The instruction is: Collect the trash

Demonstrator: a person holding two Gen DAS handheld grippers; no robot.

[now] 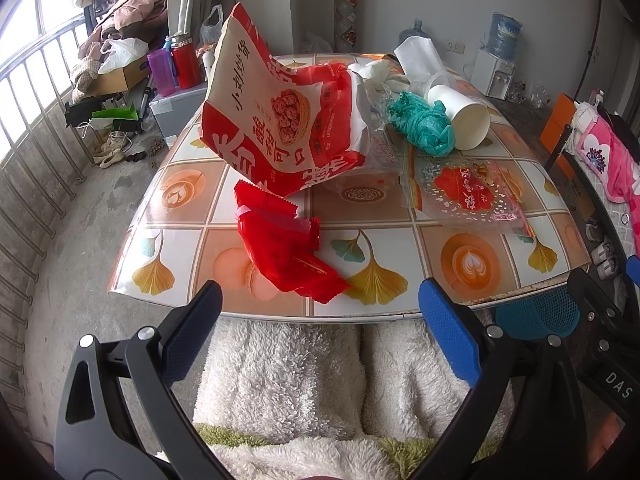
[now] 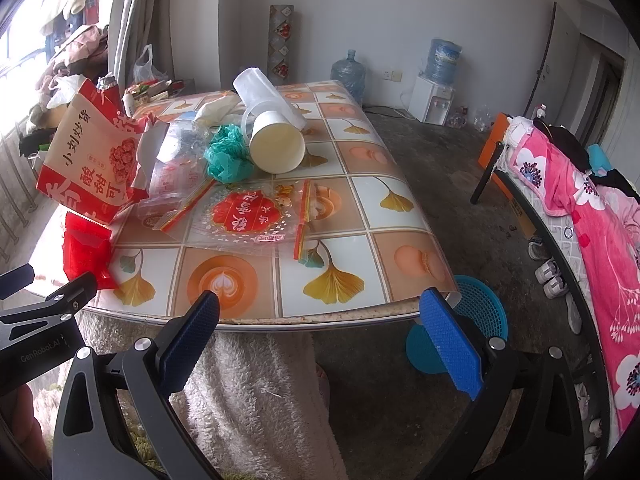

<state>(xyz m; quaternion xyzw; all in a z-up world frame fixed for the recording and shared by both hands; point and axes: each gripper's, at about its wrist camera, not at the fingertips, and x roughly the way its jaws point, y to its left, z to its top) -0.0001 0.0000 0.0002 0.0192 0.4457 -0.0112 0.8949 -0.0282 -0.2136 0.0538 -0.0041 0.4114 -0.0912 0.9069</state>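
Trash lies on a table with a patterned cloth [image 1: 360, 304] [image 2: 280, 312]. A red wrapper [image 1: 284, 248] [image 2: 86, 250] lies near the front edge. Behind it stands a big red-and-white snack bag [image 1: 276, 120] [image 2: 92, 156]. A clear plastic bag with red print [image 1: 468, 192] [image 2: 244, 212], a crumpled teal bag [image 1: 424, 124] [image 2: 226, 154] and a tipped paper cup [image 1: 464, 116] [image 2: 276, 144] lie further back. My left gripper [image 1: 320, 312] is open and empty, just short of the front edge, near the red wrapper. My right gripper [image 2: 320, 320] is open and empty at the front edge.
A blue mesh basket [image 2: 480, 312] [image 1: 536, 316] stands on the floor by the table's front right corner. A bed with a pink blanket [image 2: 600, 220] is at the right. A railing and clutter [image 1: 112, 72] are at the left. White fleece [image 1: 280, 380] lies below the grippers.
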